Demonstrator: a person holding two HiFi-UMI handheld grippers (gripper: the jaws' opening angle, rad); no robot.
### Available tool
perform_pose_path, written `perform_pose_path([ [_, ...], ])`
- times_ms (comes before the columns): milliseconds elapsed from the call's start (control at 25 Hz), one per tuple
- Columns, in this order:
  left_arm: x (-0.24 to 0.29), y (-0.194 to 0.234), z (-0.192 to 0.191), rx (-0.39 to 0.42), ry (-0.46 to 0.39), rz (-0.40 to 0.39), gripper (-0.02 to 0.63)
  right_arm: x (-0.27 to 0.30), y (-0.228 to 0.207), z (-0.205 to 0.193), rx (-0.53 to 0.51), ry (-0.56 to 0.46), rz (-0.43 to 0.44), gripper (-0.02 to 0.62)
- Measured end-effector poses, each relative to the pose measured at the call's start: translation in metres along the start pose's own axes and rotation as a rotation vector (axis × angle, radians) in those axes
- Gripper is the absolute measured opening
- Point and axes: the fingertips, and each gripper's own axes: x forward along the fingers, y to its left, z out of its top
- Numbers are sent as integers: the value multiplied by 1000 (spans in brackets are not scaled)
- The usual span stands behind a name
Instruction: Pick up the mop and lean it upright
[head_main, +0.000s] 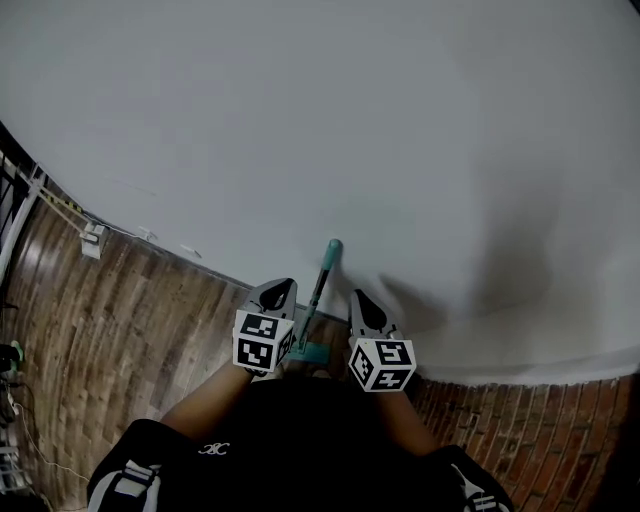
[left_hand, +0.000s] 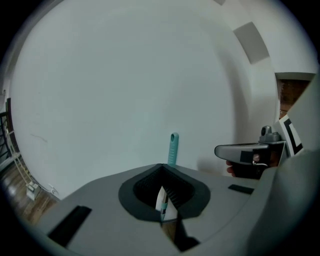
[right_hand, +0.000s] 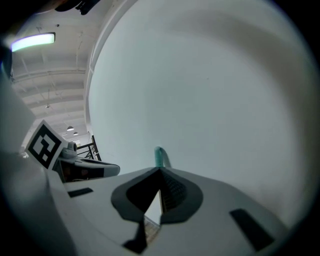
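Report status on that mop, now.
Left gripper shut, empty. Right gripper shut, empty. Mop upright against wall, between them. Nothing in the way.

Mop (head_main: 322, 282) between left gripper (head_main: 273, 297) and right gripper (head_main: 367, 312), wall (head_main: 400, 120) behind

The white wall (head_main: 400, 120) shuts off all passage ahead. The mop handle (head_main: 322, 280) stands against it, filling the narrow gap between the left gripper (head_main: 283, 287) and the right gripper (head_main: 358, 297). The wooden floor (head_main: 120, 340) gives open room to the left, apart from a small white box (head_main: 92, 240) and a cable (head_main: 130, 232) at the wall's foot. A narrower strip of floor lies open to the right.
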Motion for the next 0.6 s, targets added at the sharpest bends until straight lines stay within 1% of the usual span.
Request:
perform_pose_path([
  [120, -12, 9, -5, -4, -1, 27, -2, 3, 15, -1, -26, -7, 21, 12],
  [240, -20, 17, -14, -13, 11, 48, -2, 5, 26, -5, -25, -1, 51, 12],
  [440, -26, 24, -23, -52, 27, 51, -2, 8, 34, -11, -13, 12, 59, 12],
  [600, -34, 26, -21, -60, 16, 59, -2, 11, 39, -10, -11, 13, 65, 12],
])
